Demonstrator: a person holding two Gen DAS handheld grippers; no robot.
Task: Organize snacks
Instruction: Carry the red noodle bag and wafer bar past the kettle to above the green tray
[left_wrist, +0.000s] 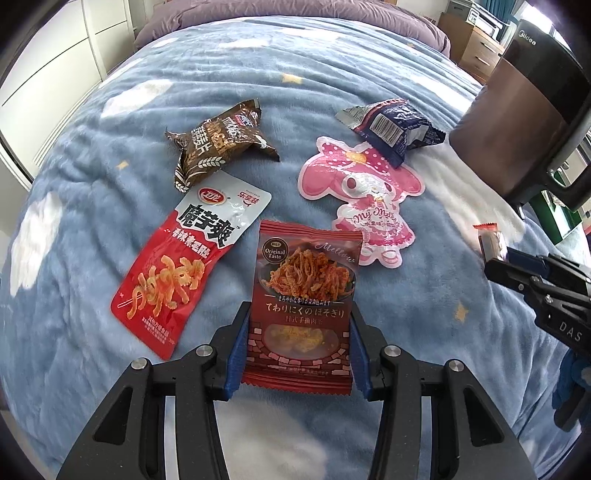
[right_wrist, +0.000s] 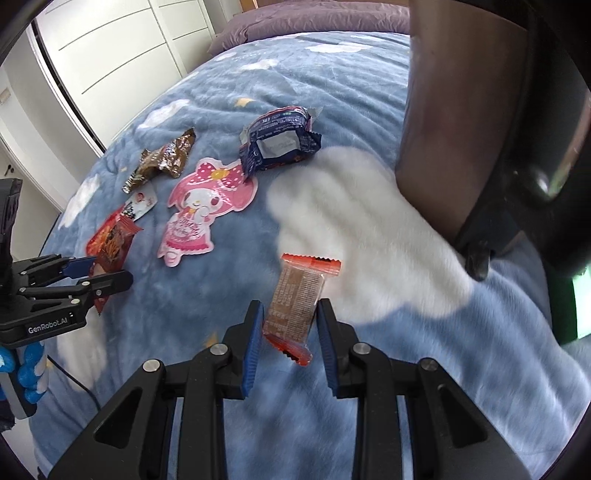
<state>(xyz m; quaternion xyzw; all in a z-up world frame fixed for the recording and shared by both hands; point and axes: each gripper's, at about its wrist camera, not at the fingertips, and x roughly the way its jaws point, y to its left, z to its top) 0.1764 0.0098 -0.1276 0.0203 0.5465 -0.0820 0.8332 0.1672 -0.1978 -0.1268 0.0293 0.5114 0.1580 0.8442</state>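
Left gripper (left_wrist: 299, 332) clamps the red packet (left_wrist: 303, 302); right gripper (right_wrist: 290, 317) pinches a bar (right_wrist: 295, 299), perhaps by its edge, so it could slip.

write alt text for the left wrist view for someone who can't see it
The left gripper jaws grip a dark red shredded-meat snack packet above a blue cloud-print fleece blanket. Beyond it lie a red-and-white konjac pouch, a brown crinkled bag, a pink cartoon-rabbit pouch and a navy wrapper.
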